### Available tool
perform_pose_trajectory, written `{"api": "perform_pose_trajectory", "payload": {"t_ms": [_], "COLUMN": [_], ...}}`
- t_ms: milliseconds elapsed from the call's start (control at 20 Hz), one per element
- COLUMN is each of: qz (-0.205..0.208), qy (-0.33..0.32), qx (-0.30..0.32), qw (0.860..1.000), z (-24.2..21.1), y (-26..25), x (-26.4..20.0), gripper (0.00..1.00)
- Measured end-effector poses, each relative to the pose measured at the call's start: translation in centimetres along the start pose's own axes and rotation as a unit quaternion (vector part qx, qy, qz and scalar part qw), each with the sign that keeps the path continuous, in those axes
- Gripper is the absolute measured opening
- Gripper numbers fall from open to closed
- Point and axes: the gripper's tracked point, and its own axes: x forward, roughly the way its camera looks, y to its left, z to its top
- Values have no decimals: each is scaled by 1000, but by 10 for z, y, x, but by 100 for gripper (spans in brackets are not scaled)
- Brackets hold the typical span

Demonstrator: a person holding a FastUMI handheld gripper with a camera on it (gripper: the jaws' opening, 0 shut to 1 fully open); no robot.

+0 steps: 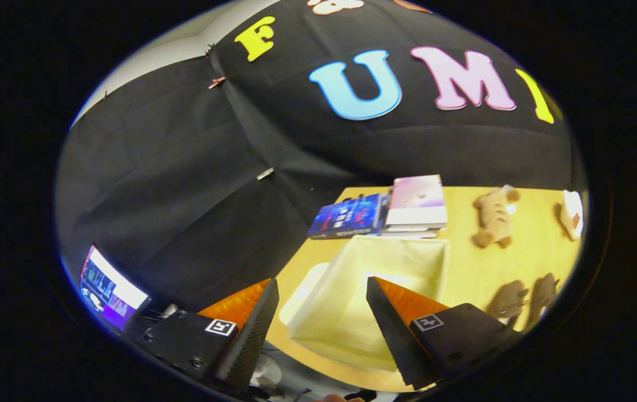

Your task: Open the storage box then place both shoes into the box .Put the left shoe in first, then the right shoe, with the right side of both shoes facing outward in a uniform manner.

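- The wooden table point(519, 262) carries everything, and its near-left corner lies below the gripper's fingers.
- The storage box point(351, 301), pale cream with soft-looking walls, stands open toward the table's left edge. It sits just ahead of the fingers and partly between them, and what shows of its inside looks bare.
- The gripper point(322, 290) hangs above the box with its fingers spread wide apart, grasping nothing and touching nothing.
- A stack of books point(416, 206) with a pink cover on top lies at the table's far edge, just beyond the box. A dark blue book point(349, 216) lies touching its left side, near the far-left corner.
- A tan plush toy point(494, 218) lies on the table to the right of the books, well apart from the box.
- Two brown shoes point(522, 298) sit side by side near the table's right edge, to the right of the box and beside the right finger. Which is left or right I cannot tell.
- A small white object point(572, 212) rests at the table's far-right corner.
- A lit screen point(111, 287) stands off the table, to the left of the left finger.
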Motion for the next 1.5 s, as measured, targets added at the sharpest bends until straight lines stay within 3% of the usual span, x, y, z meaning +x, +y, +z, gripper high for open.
{"api": "perform_pose_trajectory", "payload": {"t_ms": [250,450,600,900,1100,1400,1500], "qz": [-103,-169,-197,-215,-217,-235,-228], "qy": [-47,-27,-8,41,71,95,97], "qx": [-22,-32,-22,-36,-4,7,23], "qw": [993,985,980,975,974,967,969], "z": [-1,-41,-71,-136,-175,-195,-196], "y": [-113,-197,-245,-318,-343,-368,-365], "x": [-58,-92,-99,-82,-55,-20,-13], "gripper": [98,98,98,99,99,99,81]}}
